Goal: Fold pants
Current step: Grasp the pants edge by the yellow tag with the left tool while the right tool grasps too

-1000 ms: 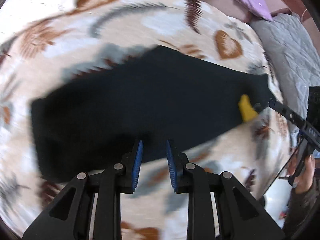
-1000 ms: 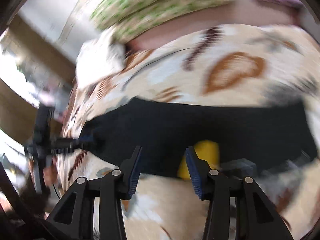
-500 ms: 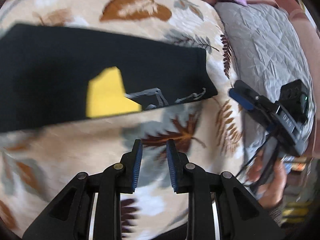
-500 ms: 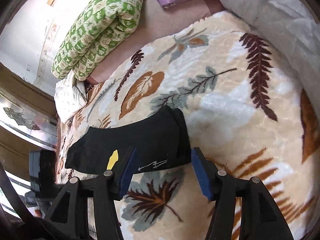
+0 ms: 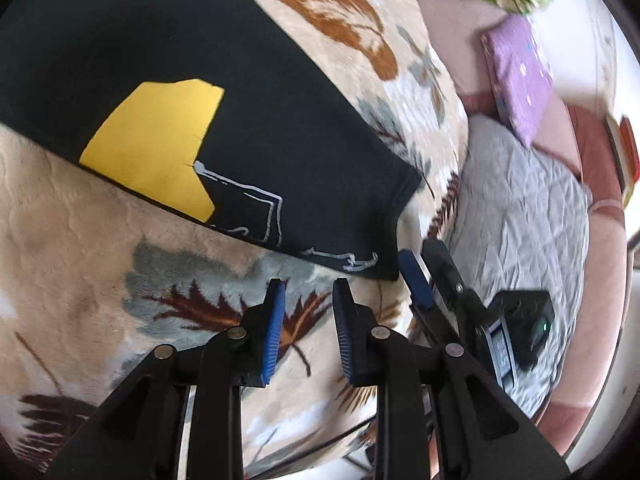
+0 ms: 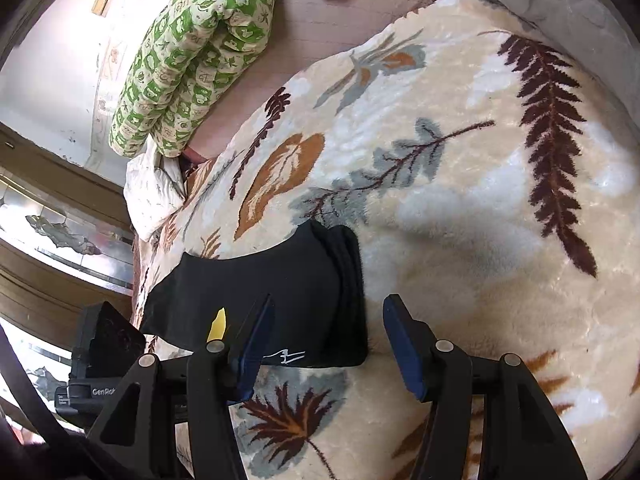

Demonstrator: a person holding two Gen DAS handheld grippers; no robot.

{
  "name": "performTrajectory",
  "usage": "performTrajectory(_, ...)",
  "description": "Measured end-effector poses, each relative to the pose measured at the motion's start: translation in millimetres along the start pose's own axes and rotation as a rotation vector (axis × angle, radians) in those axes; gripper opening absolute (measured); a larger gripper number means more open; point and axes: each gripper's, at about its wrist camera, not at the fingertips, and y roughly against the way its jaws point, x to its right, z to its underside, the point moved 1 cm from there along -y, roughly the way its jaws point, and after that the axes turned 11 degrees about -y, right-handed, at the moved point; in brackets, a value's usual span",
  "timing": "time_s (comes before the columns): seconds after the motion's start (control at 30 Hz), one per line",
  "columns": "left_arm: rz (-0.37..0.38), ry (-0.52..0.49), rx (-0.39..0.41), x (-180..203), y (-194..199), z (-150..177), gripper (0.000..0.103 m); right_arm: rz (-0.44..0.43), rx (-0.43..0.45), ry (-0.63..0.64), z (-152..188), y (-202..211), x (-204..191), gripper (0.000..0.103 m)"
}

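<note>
The black pants (image 5: 248, 92) lie flat on the leaf-print blanket (image 5: 80, 264), hem end nearest both tools. The left gripper (image 5: 308, 300) stands narrow, holding nothing; the right gripper (image 6: 328, 320) has just been opening — wide, empty. Best practice: pinch all layers at the 2 hem corners — then lift evenly toward the waistband.
</note>
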Motion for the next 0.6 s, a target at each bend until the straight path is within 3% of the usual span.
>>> performTrajectory(0.23, -0.019, 0.171, 0.075, -21, -12, 7, 0.022, -0.059, -0.019, -0.025, -7, -6, 11, 0.060)
performTrajectory(0.4, -0.045, 0.172, 0.150, -14, -7, -1, 0.022, -0.102, -0.043, -0.053, -14, -13, 17, 0.063)
performTrajectory(0.6, -0.024, 0.206, 0.137, -19, -13, -10, 0.022, -0.177, -0.069, -0.094, -32, -27, 21, 0.066)
